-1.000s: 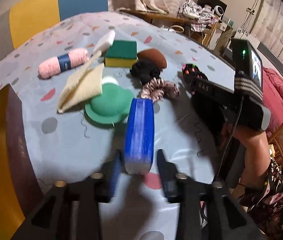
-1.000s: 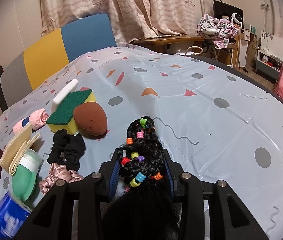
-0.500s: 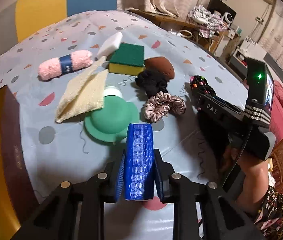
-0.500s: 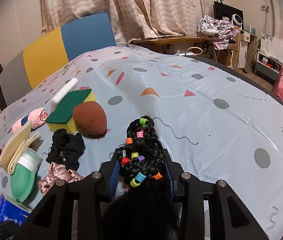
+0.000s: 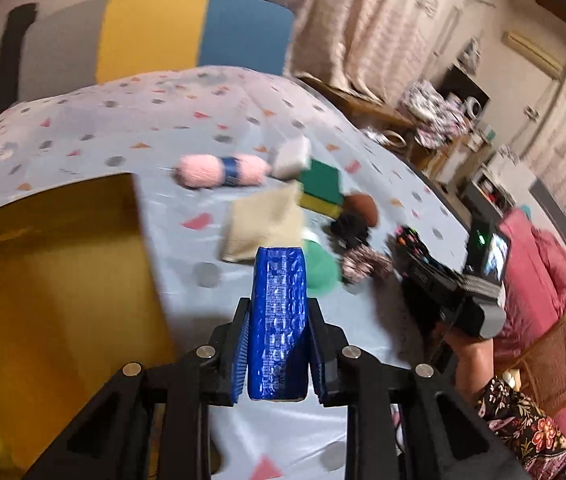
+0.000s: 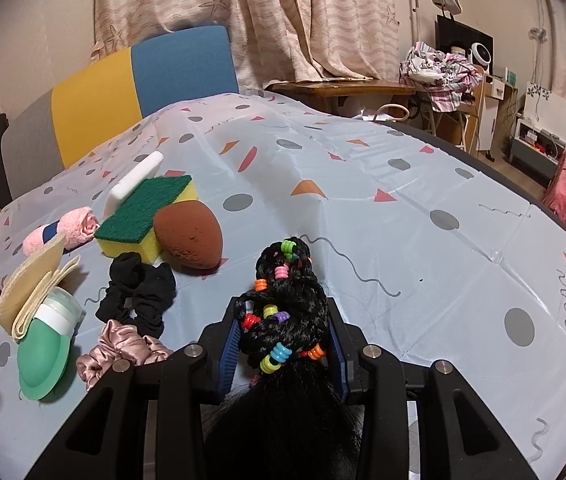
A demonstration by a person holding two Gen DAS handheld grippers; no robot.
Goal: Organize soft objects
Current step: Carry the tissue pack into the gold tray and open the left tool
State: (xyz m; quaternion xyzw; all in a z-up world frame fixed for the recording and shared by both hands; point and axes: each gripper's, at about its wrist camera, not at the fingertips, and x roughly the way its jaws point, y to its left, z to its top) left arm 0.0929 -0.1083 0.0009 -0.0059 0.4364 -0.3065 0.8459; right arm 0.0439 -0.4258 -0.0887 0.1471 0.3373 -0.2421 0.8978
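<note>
Left claw [image 5: 279,344] clamps blue pack [image 5: 279,320]; right claw [image 6: 283,344] clamps beaded braid [image 6: 283,312].

The left gripper [image 5: 279,354] clamps a blue textured pack [image 5: 279,320] upright between its fingers, raised above the patterned tablecloth [image 5: 187,248]. To its left gapes a yellow-lined box [image 5: 59,280]; ahead, somewhat blurred, lie a beige cloth [image 5: 263,222], pink yarn [image 5: 223,170] and a green sponge [image 5: 321,186]. At right, the right gripper [image 5: 407,240] holds what seems a beaded black hairpiece [image 5: 405,236].
</note>
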